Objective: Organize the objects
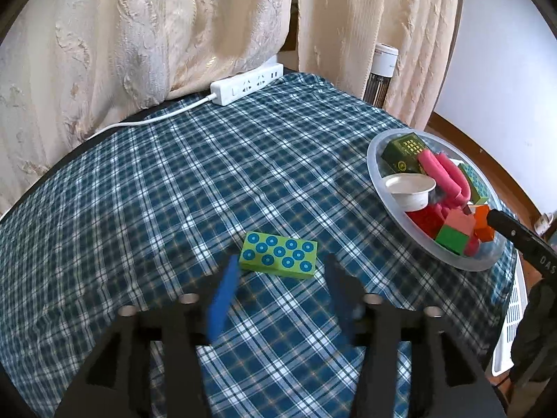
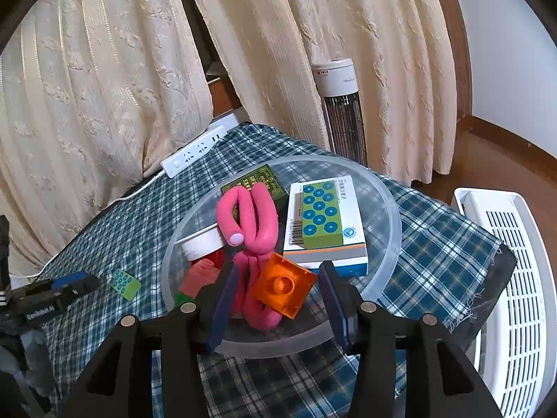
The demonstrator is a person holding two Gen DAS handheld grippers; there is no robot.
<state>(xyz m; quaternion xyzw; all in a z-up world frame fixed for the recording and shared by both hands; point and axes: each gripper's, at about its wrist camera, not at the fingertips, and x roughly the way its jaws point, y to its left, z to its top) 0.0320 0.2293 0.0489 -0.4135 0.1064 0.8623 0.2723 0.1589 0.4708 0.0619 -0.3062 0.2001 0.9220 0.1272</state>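
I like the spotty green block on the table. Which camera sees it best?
The left wrist view: the spotty green block lies large and unblocked on the checked cloth, just ahead of the open left gripper. The right wrist view shows it small, far left.

Print on white medicine box (image 2: 325, 254): too small to read. White cup (image 2: 203, 244): largely hidden behind pink foam loops (image 2: 257, 223). Red block (image 2: 200, 277): partly covered by right gripper (image 2: 276, 294) finger. Ribbed white tray (image 2: 515, 278) off tablecloth's (image 2: 139, 209) right edge: cut by frame. Left gripper (image 1: 282, 287) fingers (image 1: 222, 299): motion-blurred.
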